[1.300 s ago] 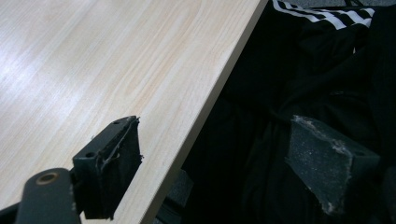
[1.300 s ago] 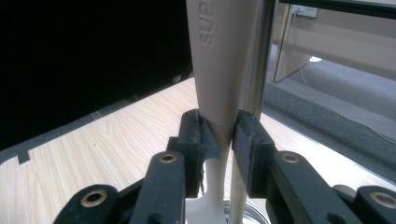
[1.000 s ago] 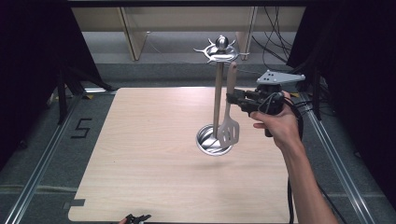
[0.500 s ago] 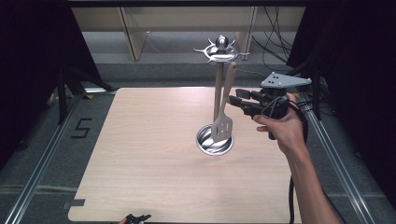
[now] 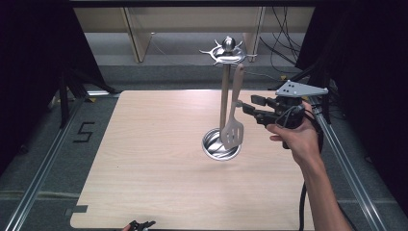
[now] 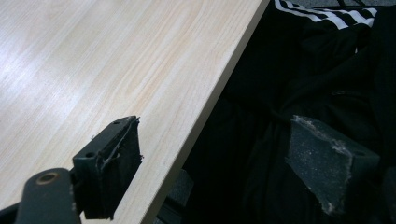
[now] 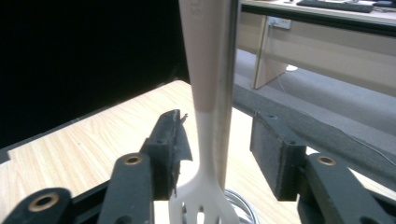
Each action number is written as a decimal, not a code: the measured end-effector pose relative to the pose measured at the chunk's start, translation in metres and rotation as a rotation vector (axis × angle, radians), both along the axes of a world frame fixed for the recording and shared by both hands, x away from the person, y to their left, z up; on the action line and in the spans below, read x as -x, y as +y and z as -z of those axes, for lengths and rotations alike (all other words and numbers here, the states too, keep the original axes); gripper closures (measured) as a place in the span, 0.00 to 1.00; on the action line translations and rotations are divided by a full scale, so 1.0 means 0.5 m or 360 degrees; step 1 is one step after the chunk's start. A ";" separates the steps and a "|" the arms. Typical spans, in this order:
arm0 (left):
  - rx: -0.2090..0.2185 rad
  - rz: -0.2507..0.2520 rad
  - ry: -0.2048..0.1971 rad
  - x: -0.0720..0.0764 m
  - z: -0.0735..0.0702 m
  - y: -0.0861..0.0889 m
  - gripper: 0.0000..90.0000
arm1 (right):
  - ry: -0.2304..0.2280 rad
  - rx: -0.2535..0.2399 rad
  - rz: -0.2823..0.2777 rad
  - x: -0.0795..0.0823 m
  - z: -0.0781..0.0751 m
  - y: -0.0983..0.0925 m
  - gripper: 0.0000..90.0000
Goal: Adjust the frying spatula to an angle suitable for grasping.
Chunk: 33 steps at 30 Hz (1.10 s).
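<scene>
Utensil stand (image 5: 224, 103) upright on wooden surface (image 5: 144, 159), right of centre: round metal base (image 5: 220, 145), thin vertical pole, hook crown w/ ball knob on top. Slotted spatula (image 5: 233, 122) hanging from crown, beige handle up, slotted head just above base, alongside pole on its right.

R gripper (image 5: 245, 107) held in person's right hand (image 5: 296, 137), level w/ spatula's lower handle, pointing left toward it; grey three-cornered plate on top. In right gripper view, jaws apart, one either side of spatula (image 7: 205, 112) neck & pole (image 7: 226, 93); gap visible betw. each pad and handle, not touching. R gripper (image 7: 217, 140) thus open around spatula, not clamped.

L gripper (image 5: 139, 224) low at near edge of surface, barely in at bottom of high view. In left gripper view, L gripper (image 6: 224, 163) jaws wide apart, nothing betw. them; one jaw over surface (image 6: 107, 70) edge, other over dark clothing w/ white stripes (image 6: 322, 9).
</scene>
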<state>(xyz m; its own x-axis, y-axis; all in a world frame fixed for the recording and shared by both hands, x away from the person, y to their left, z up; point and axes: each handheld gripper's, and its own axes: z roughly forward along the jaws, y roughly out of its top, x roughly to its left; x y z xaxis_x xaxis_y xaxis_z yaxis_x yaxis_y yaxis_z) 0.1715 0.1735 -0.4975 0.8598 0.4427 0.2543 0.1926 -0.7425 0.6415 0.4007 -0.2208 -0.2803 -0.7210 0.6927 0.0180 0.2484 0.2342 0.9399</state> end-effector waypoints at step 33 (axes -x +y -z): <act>0.0011 -0.0023 -0.0035 -0.001 0.002 -0.001 0.19 | -0.0004 0.0084 0.0122 0.060 0.117 -0.036 0.50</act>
<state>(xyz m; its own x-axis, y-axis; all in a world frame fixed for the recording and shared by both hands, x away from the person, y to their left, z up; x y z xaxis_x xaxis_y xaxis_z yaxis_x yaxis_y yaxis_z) 0.1721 0.1730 -0.4983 0.8475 0.4571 0.2697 0.1895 -0.7352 0.6508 0.3709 -0.2386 -0.3386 -0.6656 0.7460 -0.0219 0.2653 0.2639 0.9273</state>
